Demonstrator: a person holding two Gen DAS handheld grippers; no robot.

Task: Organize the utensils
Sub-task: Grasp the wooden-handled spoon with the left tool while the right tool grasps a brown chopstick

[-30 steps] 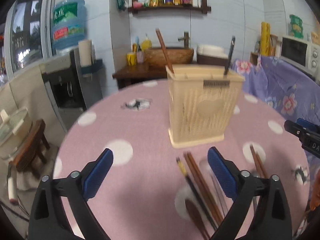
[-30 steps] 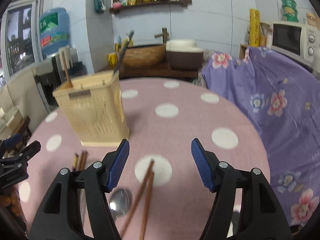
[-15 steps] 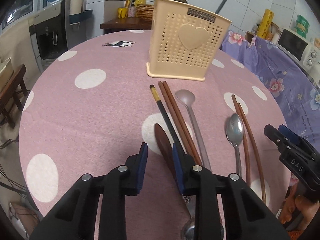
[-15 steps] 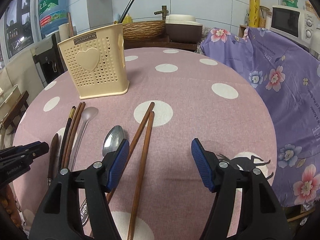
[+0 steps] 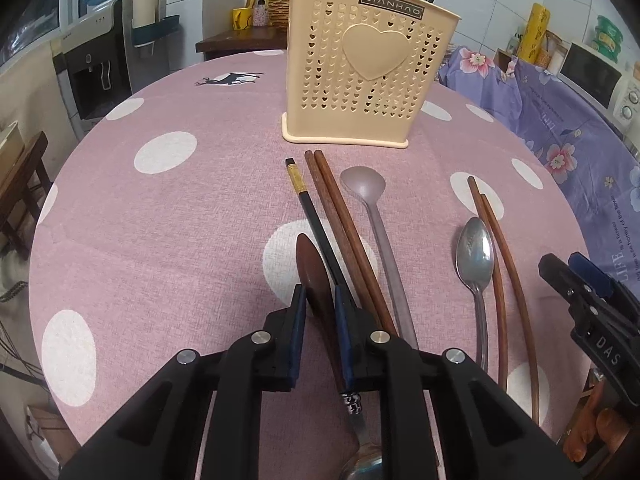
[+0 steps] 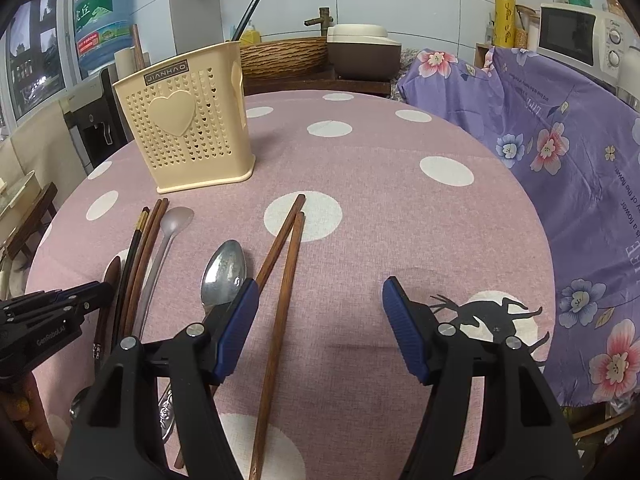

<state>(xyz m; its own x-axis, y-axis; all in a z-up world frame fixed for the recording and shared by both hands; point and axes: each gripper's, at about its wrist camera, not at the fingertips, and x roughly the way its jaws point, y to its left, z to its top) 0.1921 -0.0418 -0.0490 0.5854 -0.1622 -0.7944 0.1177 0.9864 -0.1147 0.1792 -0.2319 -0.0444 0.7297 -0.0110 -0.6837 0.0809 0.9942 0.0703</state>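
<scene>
A cream perforated utensil holder stands on the pink dotted tablecloth, with a brown chopstick and a dark utensil standing in it. In front of it lie a dark wooden spoon, a black chopstick, brown chopsticks, a translucent spoon, a steel spoon and two more brown chopsticks. My left gripper is shut on the wooden spoon's handle, low at the table. My right gripper is open and empty above the pair of brown chopsticks. The holder also shows in the right wrist view.
A purple flowered cloth covers furniture to the right, with a microwave behind. A water dispenser and a wooden side table stand beyond the table's far edge. The table's round edge drops off to the left.
My left gripper came down from near the holder to the table's near side and closed onto the wooden spoon's handle. My right gripper drew back and stayed open.
</scene>
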